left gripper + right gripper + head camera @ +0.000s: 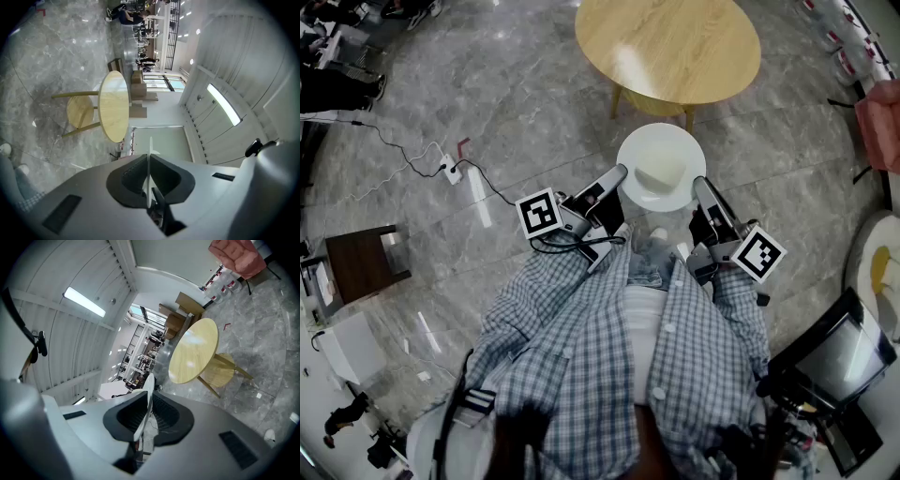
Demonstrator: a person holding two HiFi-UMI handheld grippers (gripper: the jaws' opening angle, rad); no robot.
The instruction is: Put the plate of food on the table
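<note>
Floor [516, 103] of grey marble fills most of my head view. The one white plate [639, 150] hangs over it at centre frame, carrying a single pale piece of food [662, 174]. I count two claws. The left gripper [616, 178] is clamped on the plate's left rim and the right gripper [700, 185] is clamped on its right rim. In each gripper view the rim runs edge-on between the dark pads, pinched tight. One round wooden table [666, 47] sits at the top centre of the frame, just beyond the plate, with only a strip of bare marble between them. At the middle left lies one white power strip [451, 171], its black cable [492, 187] trailing across the floor toward the left claw. One dark brown side table [362, 262] stands at the left edge, well apart from the plate. One pink chair [881, 117] shows at the right edge. Below the claws, a checked shirt [581, 347] covers the lower middle of the frame.
</note>
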